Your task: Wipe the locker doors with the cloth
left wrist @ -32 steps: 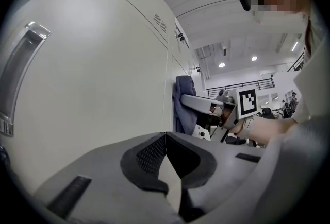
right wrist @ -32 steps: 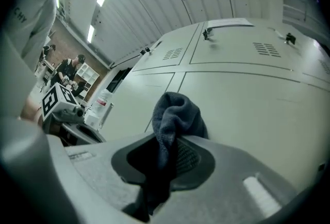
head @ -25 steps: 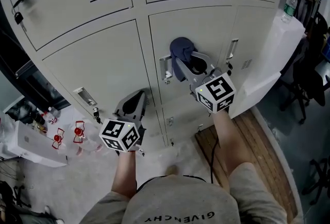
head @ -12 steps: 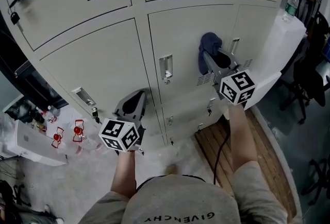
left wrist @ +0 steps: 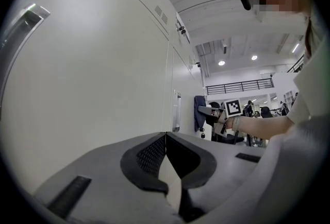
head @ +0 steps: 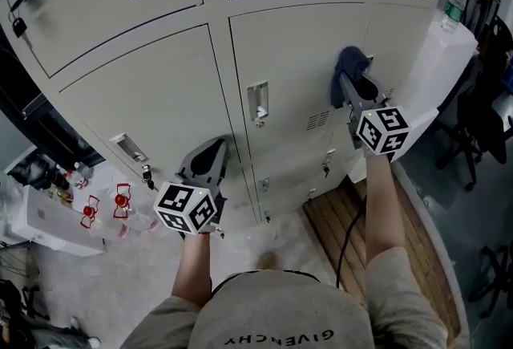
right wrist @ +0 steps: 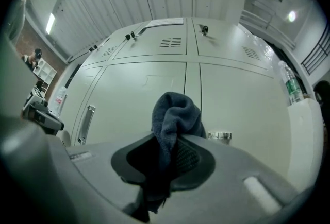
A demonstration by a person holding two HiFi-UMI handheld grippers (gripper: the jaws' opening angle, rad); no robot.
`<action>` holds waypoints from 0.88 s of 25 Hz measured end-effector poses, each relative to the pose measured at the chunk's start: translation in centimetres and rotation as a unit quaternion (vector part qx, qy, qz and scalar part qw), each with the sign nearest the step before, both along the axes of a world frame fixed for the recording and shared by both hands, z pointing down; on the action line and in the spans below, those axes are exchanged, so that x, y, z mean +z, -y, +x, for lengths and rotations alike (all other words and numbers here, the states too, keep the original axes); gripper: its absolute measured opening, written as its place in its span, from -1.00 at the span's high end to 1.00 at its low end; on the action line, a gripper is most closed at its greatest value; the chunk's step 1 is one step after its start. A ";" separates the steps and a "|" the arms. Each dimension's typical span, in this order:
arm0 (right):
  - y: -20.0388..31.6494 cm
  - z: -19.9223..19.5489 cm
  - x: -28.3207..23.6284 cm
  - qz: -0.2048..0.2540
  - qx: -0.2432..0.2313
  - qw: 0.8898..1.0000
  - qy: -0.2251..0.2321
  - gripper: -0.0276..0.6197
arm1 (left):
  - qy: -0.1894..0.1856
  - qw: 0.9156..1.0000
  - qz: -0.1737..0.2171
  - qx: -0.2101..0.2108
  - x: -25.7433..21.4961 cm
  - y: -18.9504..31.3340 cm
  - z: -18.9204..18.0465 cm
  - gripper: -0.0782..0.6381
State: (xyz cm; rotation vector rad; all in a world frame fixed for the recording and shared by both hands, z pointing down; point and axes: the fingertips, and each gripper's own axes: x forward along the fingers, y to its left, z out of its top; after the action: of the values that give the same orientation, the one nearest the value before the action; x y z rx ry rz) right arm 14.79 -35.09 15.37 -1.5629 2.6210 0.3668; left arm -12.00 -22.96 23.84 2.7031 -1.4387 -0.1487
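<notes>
The right gripper (head: pixel 353 87) has its jaws clamped on the dark blue cloth (head: pixel 349 64), held against the right edge of the locker door (head: pixel 292 50). The left gripper (head: pixel 215 153) hangs low, its jaws together and empty.

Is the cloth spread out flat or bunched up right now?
Bunched up: the cloth sticks out as a rounded wad, pinched between the jaws of the right gripper.

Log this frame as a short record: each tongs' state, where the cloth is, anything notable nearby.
Right tongs: shut on the blue cloth
Left tongs: shut, empty, held low near the lockers
Cloth location: up at the locker doors, beside a door handle
Nearby: water bottle at far right
</notes>
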 end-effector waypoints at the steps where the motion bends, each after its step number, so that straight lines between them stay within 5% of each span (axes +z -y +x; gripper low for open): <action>1: 0.0 0.3 0.0 0.001 0.009 1.000 0.005 0.73 | 0.000 1.000 0.000 0.001 0.0 0.0 0.1 0.79; 4: -1.0 -0.4 0.0 0.014 0.016 0.999 0.023 0.73 | 0.002 1.000 -0.002 0.004 0.2 -0.1 0.3 0.79; 8: -3.5 -5.6 1.1 0.023 -0.040 0.999 0.015 0.73 | 0.002 1.000 -0.004 0.001 0.3 -0.2 0.2 0.79; 16: -9.0 -18.6 5.1 0.033 -0.185 0.981 -0.053 0.73 | 0.002 1.000 -0.010 -0.004 0.9 -0.4 0.2 0.79; 22: -9.7 -22.6 7.7 0.017 -0.224 0.970 -0.092 0.72 | 0.002 1.000 -0.019 -0.010 1.6 -0.3 -0.1 0.79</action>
State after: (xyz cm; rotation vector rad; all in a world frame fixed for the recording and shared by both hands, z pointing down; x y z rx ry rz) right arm -7.78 -25.38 23.10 -0.9186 2.9779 0.5368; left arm -12.13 -22.67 25.46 2.6614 -1.4544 -0.1152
